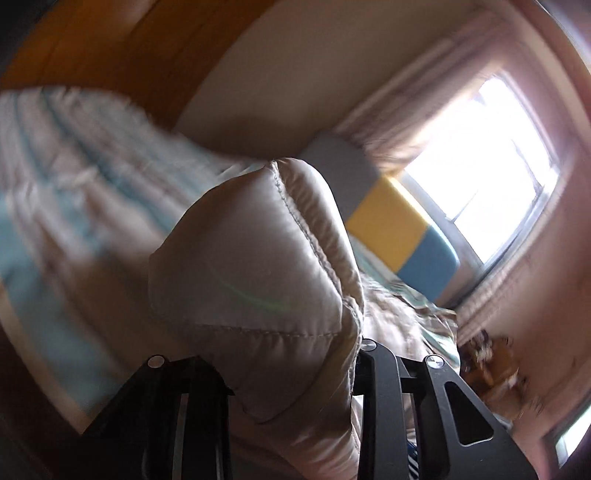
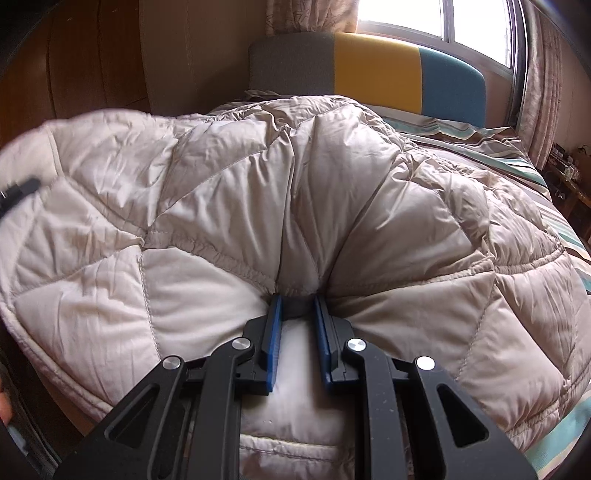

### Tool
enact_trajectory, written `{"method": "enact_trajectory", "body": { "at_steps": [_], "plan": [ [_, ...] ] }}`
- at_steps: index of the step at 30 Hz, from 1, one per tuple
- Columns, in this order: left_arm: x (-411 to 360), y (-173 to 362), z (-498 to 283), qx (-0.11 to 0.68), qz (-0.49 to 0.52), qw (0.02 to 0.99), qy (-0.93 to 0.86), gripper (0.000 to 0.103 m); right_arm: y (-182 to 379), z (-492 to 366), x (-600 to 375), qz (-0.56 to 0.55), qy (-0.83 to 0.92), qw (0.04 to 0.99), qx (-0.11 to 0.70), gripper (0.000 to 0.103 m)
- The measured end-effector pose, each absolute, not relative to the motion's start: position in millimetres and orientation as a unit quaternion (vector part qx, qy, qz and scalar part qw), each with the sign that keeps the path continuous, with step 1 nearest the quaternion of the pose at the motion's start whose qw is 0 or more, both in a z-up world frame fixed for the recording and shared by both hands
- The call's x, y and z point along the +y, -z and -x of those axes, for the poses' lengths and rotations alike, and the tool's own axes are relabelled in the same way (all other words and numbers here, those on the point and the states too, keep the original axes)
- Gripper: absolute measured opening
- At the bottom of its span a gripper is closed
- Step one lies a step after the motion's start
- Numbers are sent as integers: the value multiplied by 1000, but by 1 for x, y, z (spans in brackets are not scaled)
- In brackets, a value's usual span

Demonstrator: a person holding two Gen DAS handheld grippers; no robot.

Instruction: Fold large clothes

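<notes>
A large beige quilted garment [image 2: 369, 206] lies heaped across the bed. My right gripper [image 2: 297, 310] is shut on a bunched fold of it near the front edge, and the blue pads [image 2: 275, 332] pinch the fabric between them. In the left wrist view a puffy seamed corner of the same garment [image 1: 251, 258] bulges up from between the black fingers and hides their tips. My left gripper [image 1: 288, 369] is shut on that corner and holds it raised above the bed. A blurred black part [image 2: 18, 192] shows at the garment's far left edge.
The bed has a striped sheet [image 2: 546, 173] and a grey, yellow and blue headboard [image 2: 376, 77] under a bright window [image 2: 402, 14] with curtains. A wooden wardrobe [image 2: 74, 74] stands at the left, and a cluttered low shelf [image 2: 569, 177] at the right.
</notes>
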State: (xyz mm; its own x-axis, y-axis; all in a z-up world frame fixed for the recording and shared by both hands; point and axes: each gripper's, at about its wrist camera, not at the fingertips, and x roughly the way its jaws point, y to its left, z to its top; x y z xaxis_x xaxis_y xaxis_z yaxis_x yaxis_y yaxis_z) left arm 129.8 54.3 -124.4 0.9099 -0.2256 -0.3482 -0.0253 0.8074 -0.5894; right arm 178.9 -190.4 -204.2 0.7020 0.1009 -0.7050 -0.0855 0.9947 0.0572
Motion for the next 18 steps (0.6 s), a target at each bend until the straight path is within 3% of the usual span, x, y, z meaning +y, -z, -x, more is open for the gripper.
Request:
{"method": "enact_trajectory", "body": {
  "at_steps": [5, 12, 18],
  "plan": [
    [21, 92, -122, 174, 232, 953, 92, 29, 196, -177, -196, -31, -52, 922, 381, 18],
    [-6, 73, -121, 166, 173, 966, 98, 29, 164, -145, -237, -45, -14, 941, 335, 42],
    [-30, 65, -118, 147, 119, 976, 112, 29, 161, -123, -298, -19, 135, 934, 329, 47]
  ]
}}
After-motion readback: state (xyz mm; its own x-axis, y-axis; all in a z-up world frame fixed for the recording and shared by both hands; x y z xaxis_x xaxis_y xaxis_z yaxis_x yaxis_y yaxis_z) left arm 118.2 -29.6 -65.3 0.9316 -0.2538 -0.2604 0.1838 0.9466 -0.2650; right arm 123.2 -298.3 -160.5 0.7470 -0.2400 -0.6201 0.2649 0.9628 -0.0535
